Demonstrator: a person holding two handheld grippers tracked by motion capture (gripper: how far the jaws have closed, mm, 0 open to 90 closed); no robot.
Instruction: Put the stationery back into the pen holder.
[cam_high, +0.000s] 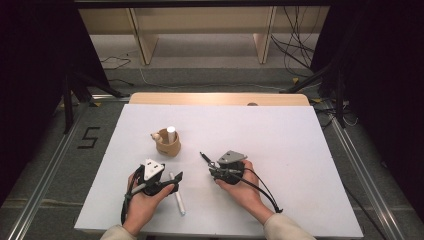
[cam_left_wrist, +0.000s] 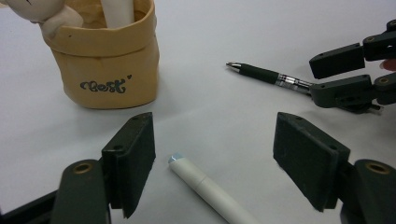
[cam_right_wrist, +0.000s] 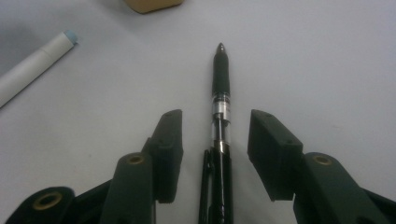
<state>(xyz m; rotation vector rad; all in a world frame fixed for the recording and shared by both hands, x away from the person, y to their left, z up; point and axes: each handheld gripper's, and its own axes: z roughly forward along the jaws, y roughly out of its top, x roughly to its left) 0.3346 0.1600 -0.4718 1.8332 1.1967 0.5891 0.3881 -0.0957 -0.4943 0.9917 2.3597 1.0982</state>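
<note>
Pen lies between the parted jaws of the right gripper, long axis along them, tip toward the pouch; left gripper gapes over, probably above, the white marker

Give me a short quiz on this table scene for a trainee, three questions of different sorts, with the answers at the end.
1. True or false: the right gripper has clamped the black ballpoint pen with the clear barrel.
2. Which thing lies between the left gripper's open jaws? A) white cylindrical marker B) black pen C) tan pouch
3. Fill in: a white tube stands upright in the tan soft fabric pouch, which sits on the ____ table top.

Key
1. False: its jaws stand open on either side of the pen.
2. A, the white cylindrical marker.
3. White.
</note>
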